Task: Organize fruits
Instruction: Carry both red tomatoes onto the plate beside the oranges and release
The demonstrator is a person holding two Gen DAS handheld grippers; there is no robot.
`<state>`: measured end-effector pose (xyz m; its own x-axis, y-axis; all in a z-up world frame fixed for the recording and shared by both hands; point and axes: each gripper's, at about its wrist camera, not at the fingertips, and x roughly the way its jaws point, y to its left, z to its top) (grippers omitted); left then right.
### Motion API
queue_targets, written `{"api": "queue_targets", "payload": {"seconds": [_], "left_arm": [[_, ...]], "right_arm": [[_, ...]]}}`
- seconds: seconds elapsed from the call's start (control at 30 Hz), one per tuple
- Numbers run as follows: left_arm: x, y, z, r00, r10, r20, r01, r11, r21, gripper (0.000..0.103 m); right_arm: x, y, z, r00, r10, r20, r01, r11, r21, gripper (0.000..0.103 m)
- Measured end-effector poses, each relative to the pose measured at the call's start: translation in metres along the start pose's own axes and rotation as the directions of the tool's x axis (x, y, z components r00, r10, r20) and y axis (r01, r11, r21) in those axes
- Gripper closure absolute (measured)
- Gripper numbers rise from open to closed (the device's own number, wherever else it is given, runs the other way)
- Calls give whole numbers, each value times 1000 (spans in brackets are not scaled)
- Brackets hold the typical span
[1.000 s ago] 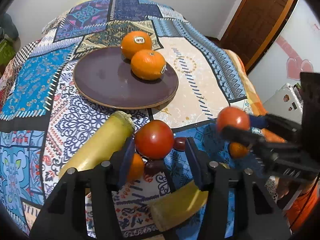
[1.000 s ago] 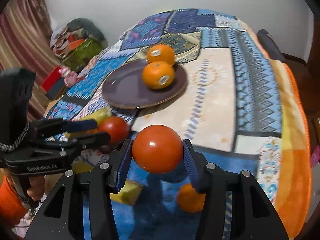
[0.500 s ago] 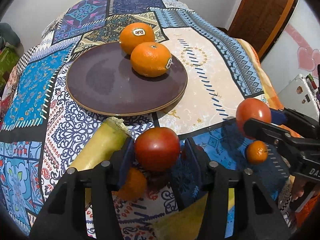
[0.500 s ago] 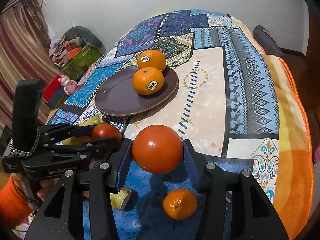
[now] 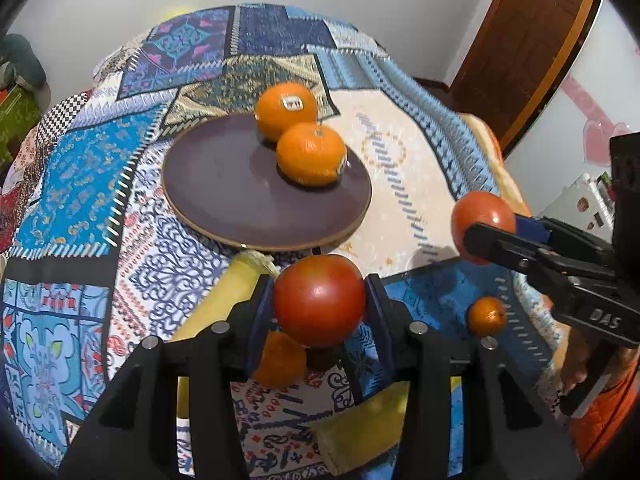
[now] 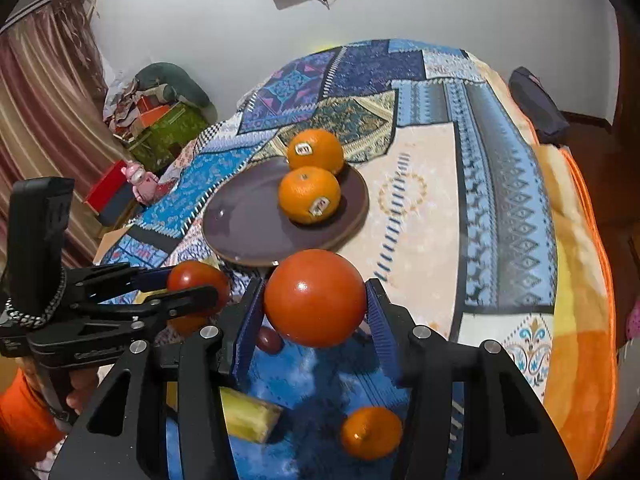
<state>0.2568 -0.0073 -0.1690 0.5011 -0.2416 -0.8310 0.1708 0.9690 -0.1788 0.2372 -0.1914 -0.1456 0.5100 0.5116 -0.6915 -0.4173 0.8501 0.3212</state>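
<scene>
Now both tomatoes airborne | left gripper (image 5: 320, 312) has clamped its darker tomato (image 5: 319, 306) and lifted it off the patchwork cloth (image 5: 72, 184) | right gripper (image 6: 314, 308) still grips its tomato (image 6: 315, 298) | purple plate (image 5: 224, 196) with two oranges next, likely

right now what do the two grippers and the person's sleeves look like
Both are black plastic frames with silver bolt heads and ribbed blue pads. The left gripper has a blocky black handle with a braided black-and-white cord; the right gripper has white lettering on its side. Orange sleeves show at both wrists.
</scene>
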Motion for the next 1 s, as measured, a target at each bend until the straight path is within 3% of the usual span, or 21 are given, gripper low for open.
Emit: {"api": "queue_targets", "payload": {"seconds": [0.5, 1.0], "left_arm": [[-57, 37, 37, 988, 77, 136, -73, 997, -29, 58], [-24, 73, 66, 987, 100, 126, -97, 995, -28, 58]], "right_arm": [[20, 41, 42, 999, 26, 47, -21, 996, -88, 56], [73, 64, 71, 1000, 4, 14, -2, 987, -161, 56]]}}
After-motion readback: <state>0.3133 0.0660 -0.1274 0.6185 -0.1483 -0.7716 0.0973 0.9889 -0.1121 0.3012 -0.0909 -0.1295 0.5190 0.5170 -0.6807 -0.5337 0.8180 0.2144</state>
